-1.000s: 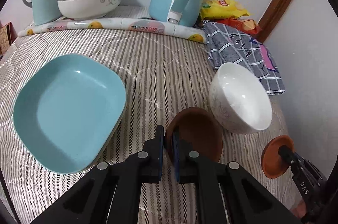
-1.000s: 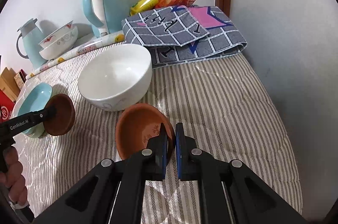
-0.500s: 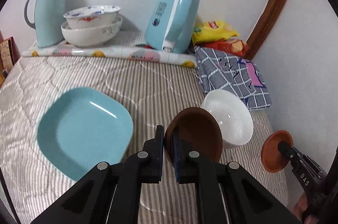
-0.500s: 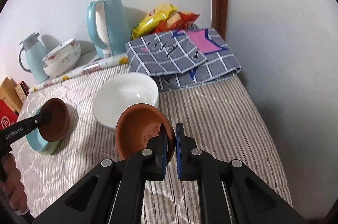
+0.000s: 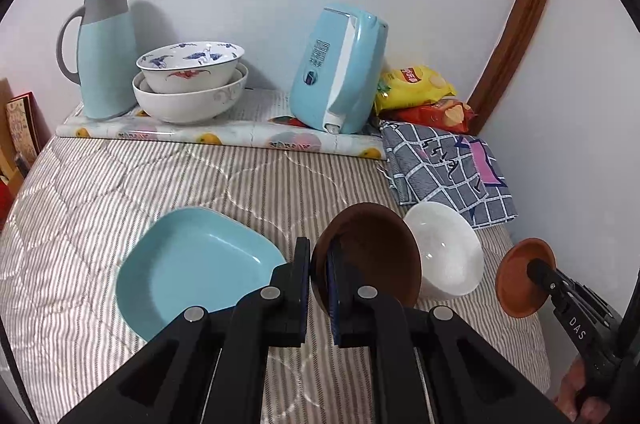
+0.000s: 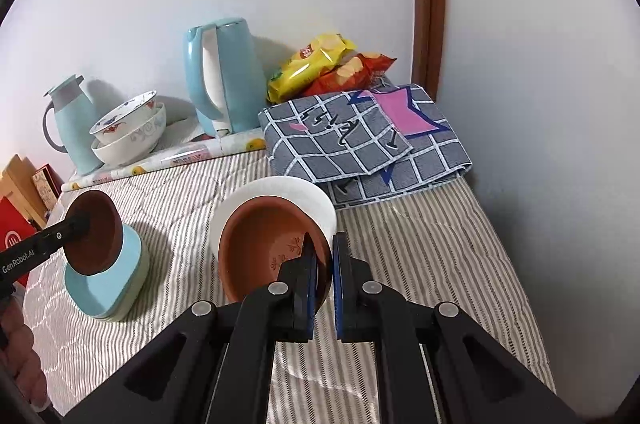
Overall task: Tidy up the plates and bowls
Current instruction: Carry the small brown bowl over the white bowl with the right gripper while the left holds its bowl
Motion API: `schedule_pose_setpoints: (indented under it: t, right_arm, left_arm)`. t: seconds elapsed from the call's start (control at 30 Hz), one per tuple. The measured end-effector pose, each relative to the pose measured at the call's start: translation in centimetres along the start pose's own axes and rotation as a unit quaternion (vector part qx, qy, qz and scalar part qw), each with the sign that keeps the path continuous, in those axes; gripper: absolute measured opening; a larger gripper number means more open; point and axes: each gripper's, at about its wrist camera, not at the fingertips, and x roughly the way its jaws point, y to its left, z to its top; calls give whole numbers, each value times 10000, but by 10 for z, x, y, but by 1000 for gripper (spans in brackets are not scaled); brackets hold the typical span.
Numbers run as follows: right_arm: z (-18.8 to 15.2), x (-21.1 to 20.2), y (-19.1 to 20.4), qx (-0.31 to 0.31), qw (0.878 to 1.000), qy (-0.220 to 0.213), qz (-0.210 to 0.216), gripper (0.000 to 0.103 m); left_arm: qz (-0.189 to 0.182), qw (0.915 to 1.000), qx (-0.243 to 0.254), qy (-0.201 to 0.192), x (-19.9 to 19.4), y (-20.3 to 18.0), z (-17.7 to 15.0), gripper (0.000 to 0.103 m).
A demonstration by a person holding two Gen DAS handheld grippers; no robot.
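Grip first: left hand-held gripper [image 5: 318, 278] clamped narrow on the rim of a dark brown round ceramic saucer [image 5: 372, 256], held tilted in the air; right hand-held gripper [image 6: 325, 272] clamped likewise on the rim of a terracotta-orange round saucer with a small leaf print [image 6: 272, 248], also tilted and lifted. In the left wrist view, at 9 o'clock of the dark saucer, a pale blue rounded-square plate [image 5: 192, 268] lying on the grey-and-white striped quilted bed [image 5: 120, 192]; at 3 o'clock, just beside, a plain white round bowl [image 5: 448, 252] resting on the stripes; further toward 3 o'clock, the orange saucer apart from the bowl. In the right wrist view, the white bowl directly behind the orange saucer at 12 o'clock. Beyond the bowl, toward 1 o'clock, a folded grey checked cloth with a pink patch [image 6: 368, 140]. Farther back along the wall: a roll of fruit-printed wrap [image 5: 216, 136], two nested white patterned bowls [image 5: 188, 84], a pale blue thermos jug with grey handle [image 5: 104, 52] at 10 o'clock, a pale blue electric kettle [image 5: 340, 68] at 12, yellow and red crisp packets [image 5: 420, 92] at 1.
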Motion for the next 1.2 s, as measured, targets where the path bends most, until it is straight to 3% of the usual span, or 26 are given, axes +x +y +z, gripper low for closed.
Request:
schedule_pose_setpoints:
  t: [1.2]
  right_arm:
    - [24,49,6,-70,9999,153,16,7]
  left_arm:
    - [72,9998,-69,155,43,5,24,8]
